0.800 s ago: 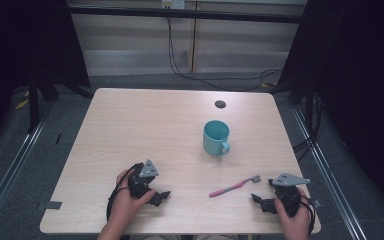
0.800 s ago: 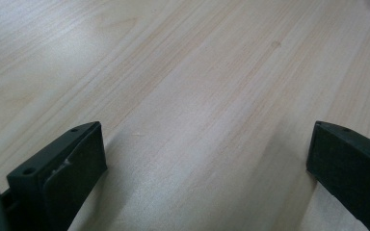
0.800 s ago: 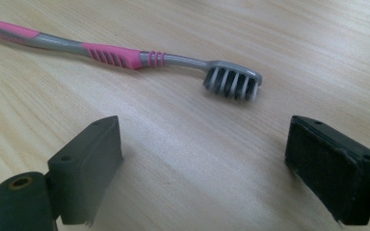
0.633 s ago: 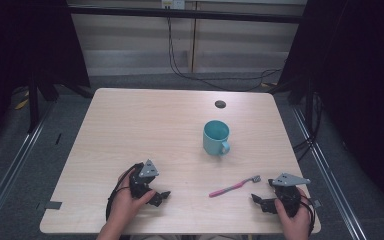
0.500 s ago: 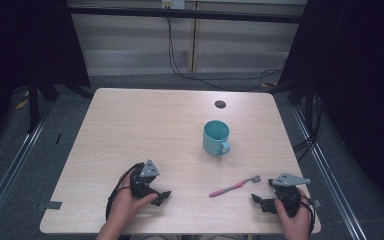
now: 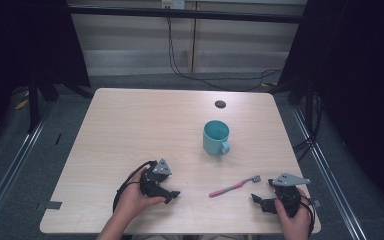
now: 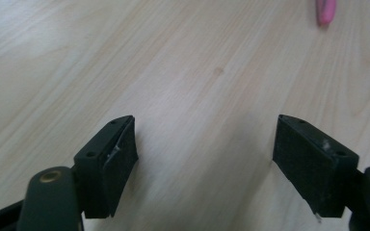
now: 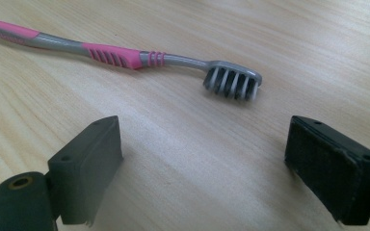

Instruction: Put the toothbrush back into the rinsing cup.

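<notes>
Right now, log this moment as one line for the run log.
left gripper: open, empty | right gripper: open, empty | toothbrush: flat on table, between grippers | mug: upright

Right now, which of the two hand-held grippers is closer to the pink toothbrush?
Right. The right gripper sits just beside the toothbrush, near its bristle end. The left gripper lies farther off, beyond the handle end.

A pale wooden table (image 6: 130, 125) stands on grey floor (image 6: 20, 165). Dark curtains (image 6: 360, 75) flank a light wall (image 6: 130, 35) where black cables (image 6: 205, 77) hang.
</notes>
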Demonstrator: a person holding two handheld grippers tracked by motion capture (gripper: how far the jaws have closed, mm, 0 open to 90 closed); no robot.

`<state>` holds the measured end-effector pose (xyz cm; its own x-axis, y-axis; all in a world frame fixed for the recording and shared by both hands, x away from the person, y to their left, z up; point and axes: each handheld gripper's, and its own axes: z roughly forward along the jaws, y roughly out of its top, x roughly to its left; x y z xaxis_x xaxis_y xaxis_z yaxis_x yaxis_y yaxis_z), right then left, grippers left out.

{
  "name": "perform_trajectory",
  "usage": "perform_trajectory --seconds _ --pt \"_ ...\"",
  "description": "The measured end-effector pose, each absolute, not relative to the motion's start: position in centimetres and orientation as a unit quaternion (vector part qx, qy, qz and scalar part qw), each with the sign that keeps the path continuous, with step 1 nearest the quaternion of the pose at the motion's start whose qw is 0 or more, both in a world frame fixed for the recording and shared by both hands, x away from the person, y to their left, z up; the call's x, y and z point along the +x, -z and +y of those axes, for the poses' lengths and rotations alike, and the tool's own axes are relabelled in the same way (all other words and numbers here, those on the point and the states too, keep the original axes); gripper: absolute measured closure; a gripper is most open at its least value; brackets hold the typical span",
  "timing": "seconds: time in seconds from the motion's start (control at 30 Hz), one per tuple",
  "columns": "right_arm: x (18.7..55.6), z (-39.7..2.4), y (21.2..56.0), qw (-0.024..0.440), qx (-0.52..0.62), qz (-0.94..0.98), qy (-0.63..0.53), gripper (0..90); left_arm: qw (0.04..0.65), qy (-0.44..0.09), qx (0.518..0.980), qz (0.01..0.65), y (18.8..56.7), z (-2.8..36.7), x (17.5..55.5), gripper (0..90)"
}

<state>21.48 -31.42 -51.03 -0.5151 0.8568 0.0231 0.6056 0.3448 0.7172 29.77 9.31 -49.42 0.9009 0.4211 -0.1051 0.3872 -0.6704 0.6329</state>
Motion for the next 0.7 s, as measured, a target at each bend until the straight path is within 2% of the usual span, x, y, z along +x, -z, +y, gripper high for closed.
perform_trajectory --seconds 0.4,0.7 --pt "21.5 -31.4 51.0 0.182 0.457 0.799 -0.345 12.3 0.317 -0.007 0.935 0.157 46.7 4.6 29.7 29.5" --pt "21.5 -31.4 51.0 0.182 0.457 0.8 -0.345 12.3 0.309 0.011 0.94 0.143 47.2 2.1 30.0 33.3"
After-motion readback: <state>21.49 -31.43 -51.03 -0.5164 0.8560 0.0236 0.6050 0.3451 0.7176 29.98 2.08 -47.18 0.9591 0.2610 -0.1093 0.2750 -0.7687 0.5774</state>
